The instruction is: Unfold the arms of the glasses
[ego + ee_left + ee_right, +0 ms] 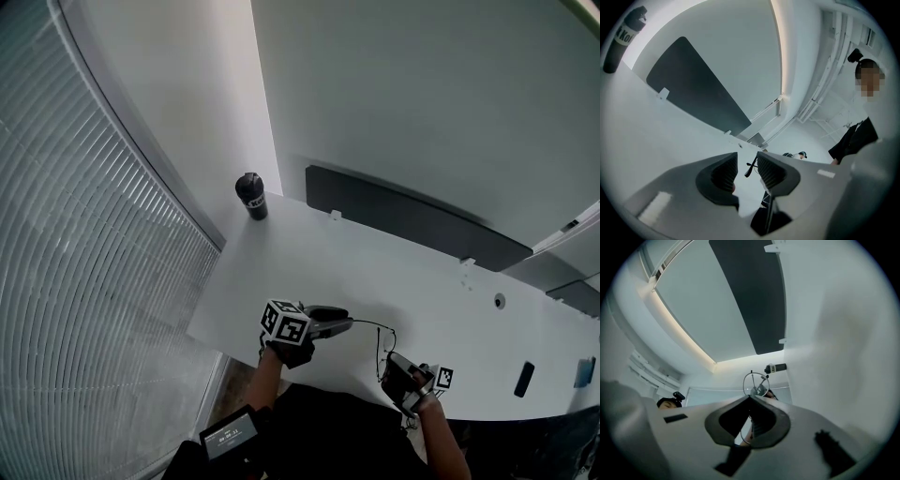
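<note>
Thin black wire-framed glasses [381,343] hang over the white table [309,267] near its front edge, between my two grippers. My right gripper [394,362] is shut on the frame; in the right gripper view one round lens [754,384] stands just above the closed tips [750,398]. My left gripper [348,324] comes in from the left, level with the glasses. Its jaws [747,157] stand apart, and the end of one glasses arm [750,167] shows in the gap close to the right-hand pad, which does not press on it.
A black bottle [251,197] stands at the table's far left corner. A long dark panel [412,220] runs along the back edge. A small dark flat object [524,379] lies at the right. Window blinds fill the left side.
</note>
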The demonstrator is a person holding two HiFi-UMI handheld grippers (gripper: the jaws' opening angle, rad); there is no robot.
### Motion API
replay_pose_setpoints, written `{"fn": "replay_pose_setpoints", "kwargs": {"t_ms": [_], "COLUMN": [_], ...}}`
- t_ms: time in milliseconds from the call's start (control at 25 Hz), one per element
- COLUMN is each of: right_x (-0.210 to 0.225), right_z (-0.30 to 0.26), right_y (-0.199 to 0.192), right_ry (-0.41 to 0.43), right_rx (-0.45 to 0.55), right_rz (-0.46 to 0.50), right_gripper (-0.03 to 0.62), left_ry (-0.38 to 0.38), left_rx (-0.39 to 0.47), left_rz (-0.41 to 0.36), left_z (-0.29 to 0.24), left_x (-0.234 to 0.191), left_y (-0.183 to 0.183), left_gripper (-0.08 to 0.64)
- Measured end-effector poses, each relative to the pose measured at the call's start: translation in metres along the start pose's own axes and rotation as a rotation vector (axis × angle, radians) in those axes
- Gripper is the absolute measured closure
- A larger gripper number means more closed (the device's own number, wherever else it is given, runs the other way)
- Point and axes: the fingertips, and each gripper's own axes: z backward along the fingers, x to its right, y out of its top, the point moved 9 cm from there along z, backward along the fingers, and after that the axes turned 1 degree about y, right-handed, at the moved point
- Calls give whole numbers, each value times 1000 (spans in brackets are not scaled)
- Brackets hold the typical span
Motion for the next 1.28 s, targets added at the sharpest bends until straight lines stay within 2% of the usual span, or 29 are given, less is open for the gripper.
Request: {"fn": "replay_pose_setpoints", "kwargs": {"t_ms": [120, 200, 440, 560, 720, 800, 920, 1000, 1080, 1280], "right_x": [4, 4, 5, 7, 11, 12, 16, 20, 19, 13], "right_z": [0, 0, -3, -5, -11, -15, -20, -23, -25, -28], "right_y": [1, 3, 11, 13, 12, 12, 12, 11, 10, 5], "right_ry": [-3, 2, 30, 35, 38, 39, 22, 12, 7, 13], "right_rx": [26, 48, 138, 185, 239, 251, 256, 258, 251, 229], "right_rz": [-2, -3, 1, -6, -8, -2, 11, 15, 21, 26], "right_gripper": [583, 583, 583, 583, 583, 583, 583, 583, 583, 583], "left_ry": [5, 1, -32, 1, 39, 49, -17, -70, -89, -76], "left_rx": [22, 69, 426, 481, 415, 338, 176, 112, 97, 80], "left_rz": [6, 25, 195, 237, 313, 352, 361, 347, 343, 347], "left_z": [5, 9, 35, 41, 22, 2, -33, -48, -56, -65], "left_x": [0, -1, -3, -8, 0, 5, 16, 23, 28, 32], "left_y": [2, 4, 22, 21, 3, -14, -38, -43, -39, -35], "left_gripper": [417, 417, 410, 410, 406, 372, 341, 341, 342, 348]}}
